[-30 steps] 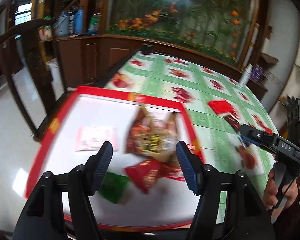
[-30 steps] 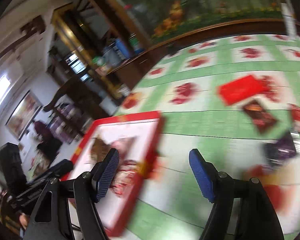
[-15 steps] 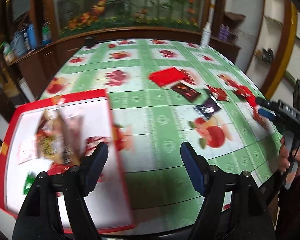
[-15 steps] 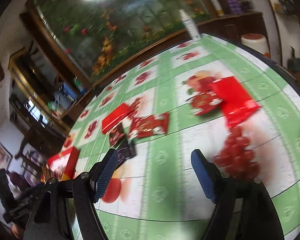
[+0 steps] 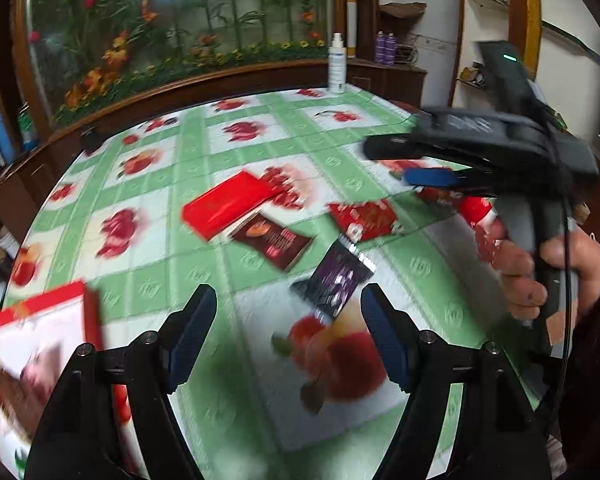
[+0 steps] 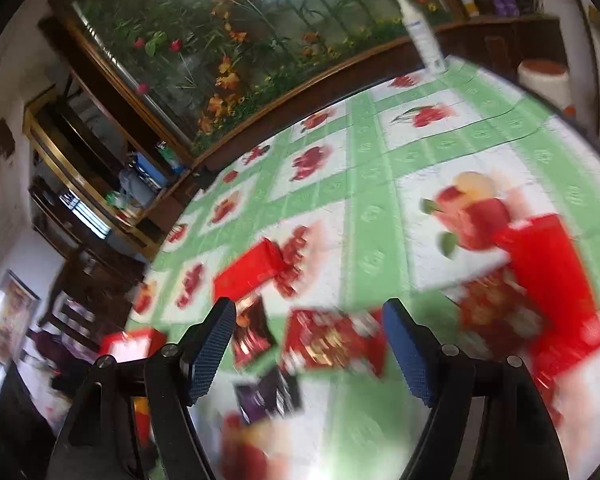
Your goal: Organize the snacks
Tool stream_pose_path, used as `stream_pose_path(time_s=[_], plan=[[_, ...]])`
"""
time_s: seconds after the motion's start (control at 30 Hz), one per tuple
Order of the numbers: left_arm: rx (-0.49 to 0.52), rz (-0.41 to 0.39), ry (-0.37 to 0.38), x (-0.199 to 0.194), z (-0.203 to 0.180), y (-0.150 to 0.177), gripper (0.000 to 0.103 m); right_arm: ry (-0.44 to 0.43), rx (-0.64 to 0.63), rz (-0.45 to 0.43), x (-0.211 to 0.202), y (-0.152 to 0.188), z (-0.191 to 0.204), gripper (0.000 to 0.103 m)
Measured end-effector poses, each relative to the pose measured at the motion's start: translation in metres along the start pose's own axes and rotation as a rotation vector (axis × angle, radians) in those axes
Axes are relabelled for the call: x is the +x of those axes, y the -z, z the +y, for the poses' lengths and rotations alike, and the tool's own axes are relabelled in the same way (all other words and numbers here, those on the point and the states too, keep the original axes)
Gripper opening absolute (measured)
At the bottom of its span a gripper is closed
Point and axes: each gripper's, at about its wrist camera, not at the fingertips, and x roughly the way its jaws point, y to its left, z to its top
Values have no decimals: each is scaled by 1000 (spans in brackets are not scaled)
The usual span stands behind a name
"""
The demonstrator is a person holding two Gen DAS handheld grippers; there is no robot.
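1. A table (image 5: 204, 264) under a glossy green-and-white checked cloth printed with red fruit carries several loose snack packets; both views are smeared by motion blur.
2. The left tongs (image 5: 288, 336) are spread wide and hold nothing, hovering above the near edge of the table.
3. Just ahead of them lies a small dark purple foil packet (image 5: 334, 276), slightly right of their centre line.
4. Further toward the middle of the table sit a flat dark brown packet (image 5: 274, 240) and, touching its far side, a bright red rectangular packet (image 5: 230, 202).
5. A red packet with gold print (image 5: 366, 218) lies to the right of those.
6. The right tongs (image 6: 310, 354) are also spread wide and empty, with that red and gold packet roughly between their tips in the right view.
7. A larger plain red packet (image 6: 548, 280) lies toward the right edge of the table.
8. A red-rimmed white tray (image 5: 40, 320) already holding some snacks sits at the near left corner.
9. A white spray bottle (image 5: 337, 66) stands at the far edge.
10. Likely risks: both tongs are close together over the same cluster and could collide; thin, flat foil may slide on the slick cloth instead of being pinched; a fast descent could nudge neighbouring packets or grab two at once.
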Motion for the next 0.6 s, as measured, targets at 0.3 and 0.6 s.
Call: stream_pose_path(time_s=[0.3, 0.6], plan=[[-20, 19, 176, 43, -12, -14, 74, -80, 133, 153, 53, -8, -30, 48], [-5, 131, 234, 65, -18, 8, 74, -22, 44, 224, 49, 17, -24, 33]])
